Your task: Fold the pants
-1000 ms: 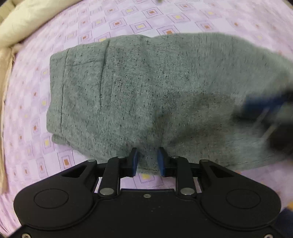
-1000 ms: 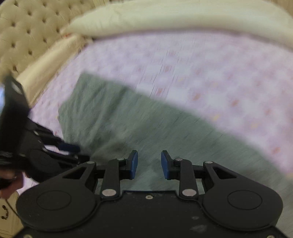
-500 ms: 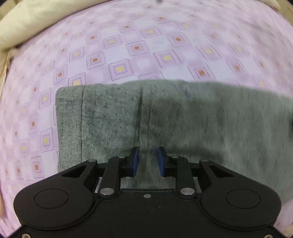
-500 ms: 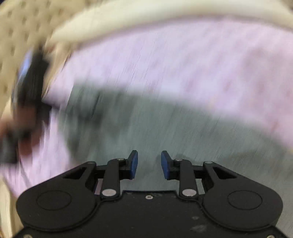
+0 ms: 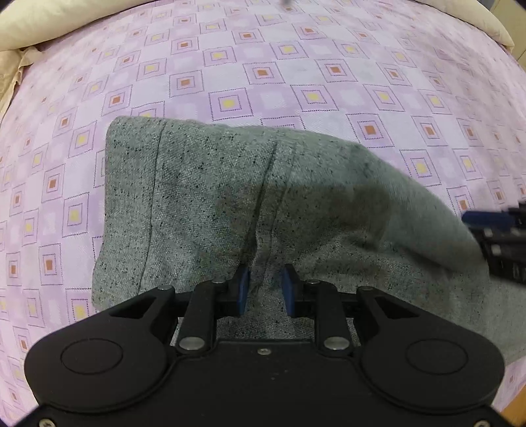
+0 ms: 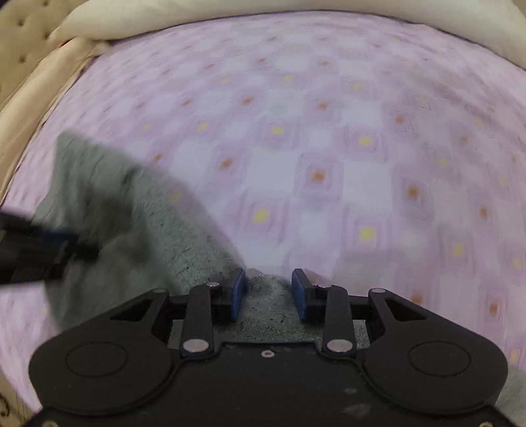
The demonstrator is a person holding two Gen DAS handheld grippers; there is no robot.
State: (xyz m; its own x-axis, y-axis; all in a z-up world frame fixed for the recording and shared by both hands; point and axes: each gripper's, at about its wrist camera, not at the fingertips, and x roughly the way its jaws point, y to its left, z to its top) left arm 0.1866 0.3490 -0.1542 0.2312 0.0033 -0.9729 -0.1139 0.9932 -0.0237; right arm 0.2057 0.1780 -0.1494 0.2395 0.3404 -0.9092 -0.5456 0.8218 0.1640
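- Since the earlier frames, the grey pants (image 5: pixel 296 203) have been drawn in over the bed: more of the purple patterned sheet (image 5: pixel 263 72) now shows beyond them in the left wrist view, and the cloth rises in a hump toward both claws.
- Pants lie on the sheet with their long axis running across the left wrist view, one short end at the left and the rest trailing off to the right.
- Left gripper (image 5: pixel 264 289) points steeply down at the near edge; a ridge of cloth stands between its partly parted jaws, which have just been opening, so whether the pads press on it cannot be told.
- Right gripper (image 6: pixel 268 292) sits further along the same near edge; its jaws have just been opening, with a small peak of cloth between them that the pads seem not to press.
- Cream pillows (image 6: pixel 230 13) lie at the far side of the bed, well apart from the pants.
- Judgement: both claws are at the near long edge, so the fold probably goes away from them.
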